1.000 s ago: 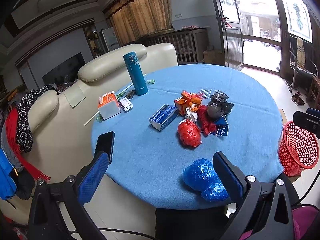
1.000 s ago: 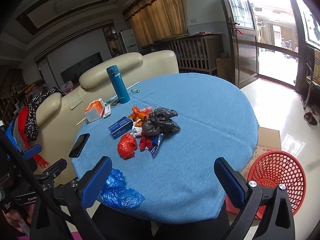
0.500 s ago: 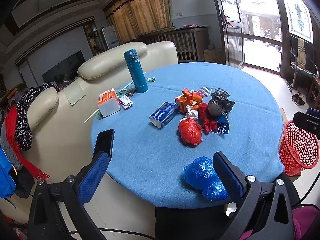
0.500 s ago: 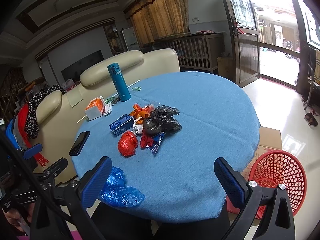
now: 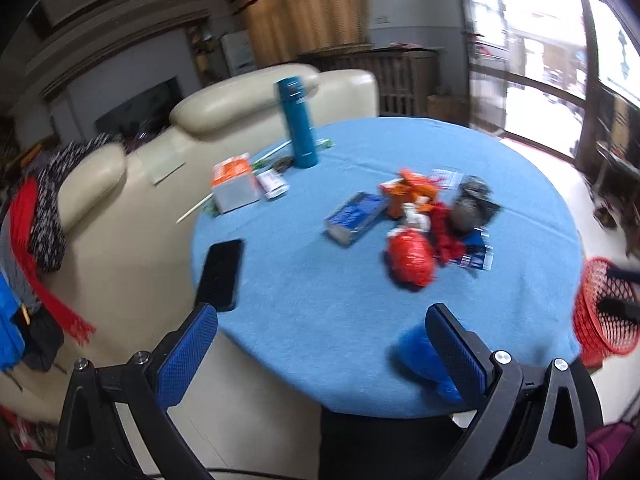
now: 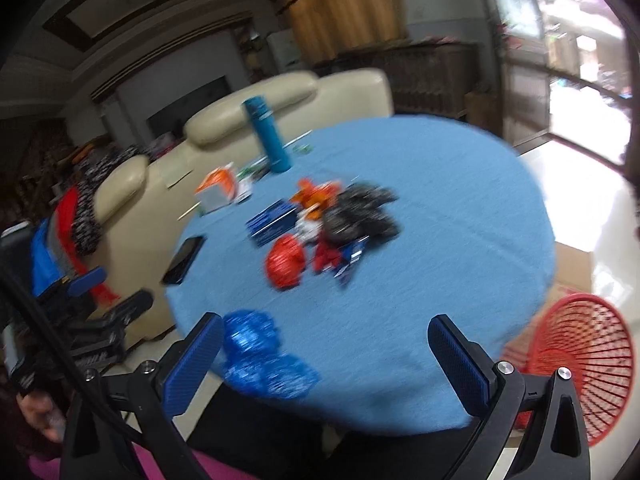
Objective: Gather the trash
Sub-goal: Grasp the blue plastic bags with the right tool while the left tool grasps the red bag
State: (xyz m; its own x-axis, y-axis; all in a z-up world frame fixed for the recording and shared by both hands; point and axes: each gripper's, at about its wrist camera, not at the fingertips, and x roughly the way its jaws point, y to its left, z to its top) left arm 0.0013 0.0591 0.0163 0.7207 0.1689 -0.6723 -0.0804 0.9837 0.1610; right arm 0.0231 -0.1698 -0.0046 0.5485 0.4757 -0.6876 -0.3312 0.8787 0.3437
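Trash lies in a heap on the round blue table: a red bag, a black bag, orange wrappers and a blue box. A crumpled blue bag sits at the near edge, partly behind my left gripper's right finger. My left gripper is open and empty over the near edge. My right gripper is open and empty too, with the blue bag by its left finger. A red mesh basket stands on the floor at the right.
A teal flask, an orange-and-white carton and a black phone rest on the table's left side. A cream sofa with scarves stands behind the table. A cardboard sheet lies under the basket.
Both views are now blurred by motion. Both grippers have moved forward toward the table, and the trash heap looks closer. Both stay open.
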